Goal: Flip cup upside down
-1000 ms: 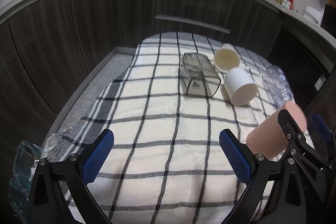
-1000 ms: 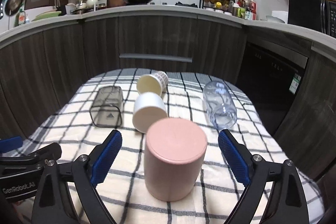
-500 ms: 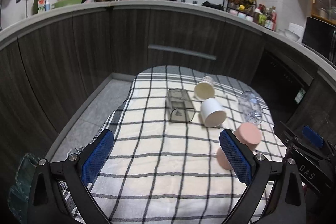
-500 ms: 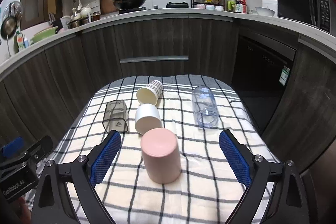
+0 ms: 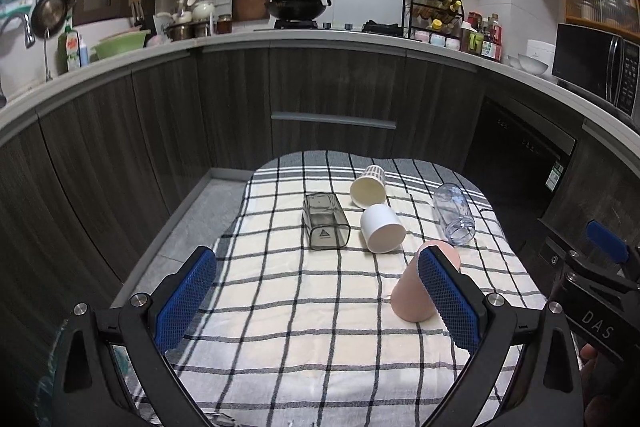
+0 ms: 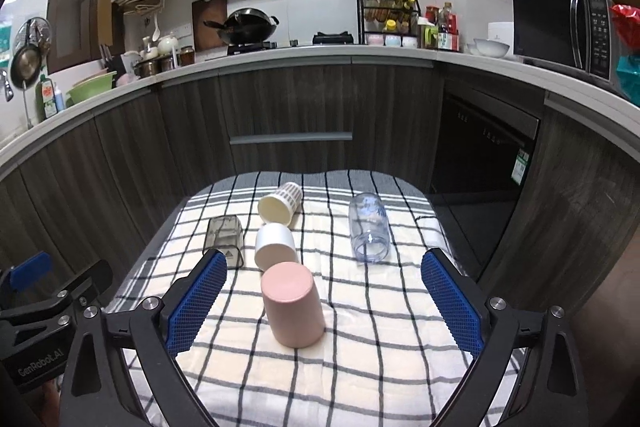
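Note:
A pink cup (image 6: 293, 307) stands upside down on the checked cloth (image 6: 360, 347), closed base up. It also shows in the left wrist view (image 5: 412, 295), partly behind my left gripper's right finger. My right gripper (image 6: 322, 303) is open and empty, held back above the near part of the cloth, with the cup between and beyond its fingers, not touching. My left gripper (image 5: 316, 301) is open and empty, left of the cup.
On the cloth lie a white cup (image 6: 276, 245), a cream patterned cup (image 6: 280, 207), a dark square tumbler (image 6: 224, 239) and a clear glass (image 6: 369, 229), all on their sides. Dark kitchen cabinets (image 6: 288, 107) curve around behind the small table.
Both grippers have drawn back and up from the table, so the cups look smaller and farther. The pink cup stays upside down on the cloth, free of the right gripper.

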A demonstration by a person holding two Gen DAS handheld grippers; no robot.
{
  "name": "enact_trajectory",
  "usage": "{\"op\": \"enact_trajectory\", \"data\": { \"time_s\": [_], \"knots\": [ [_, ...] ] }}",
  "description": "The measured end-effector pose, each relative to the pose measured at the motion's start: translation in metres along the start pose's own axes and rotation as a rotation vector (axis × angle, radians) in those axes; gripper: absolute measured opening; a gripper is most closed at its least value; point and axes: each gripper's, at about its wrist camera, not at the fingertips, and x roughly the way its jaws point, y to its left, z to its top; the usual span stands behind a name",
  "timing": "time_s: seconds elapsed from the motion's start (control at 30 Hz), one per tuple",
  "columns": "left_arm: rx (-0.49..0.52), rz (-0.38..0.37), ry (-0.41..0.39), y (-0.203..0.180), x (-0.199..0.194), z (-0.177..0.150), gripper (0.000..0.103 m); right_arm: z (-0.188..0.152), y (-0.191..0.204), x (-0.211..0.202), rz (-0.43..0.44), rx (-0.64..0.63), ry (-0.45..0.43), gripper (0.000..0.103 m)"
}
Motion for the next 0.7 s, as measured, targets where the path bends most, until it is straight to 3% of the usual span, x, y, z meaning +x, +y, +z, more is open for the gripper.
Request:
{"op": "enact_trajectory", "data": {
  "time_s": [0.7],
  "knots": [
    [0.001, 0.034, -0.001, 0.002, -0.001, -0.003, 0.103, -0.002, -0.005, -0.011, -0.005, 0.007, -0.003, 0.098]
  ]
}}
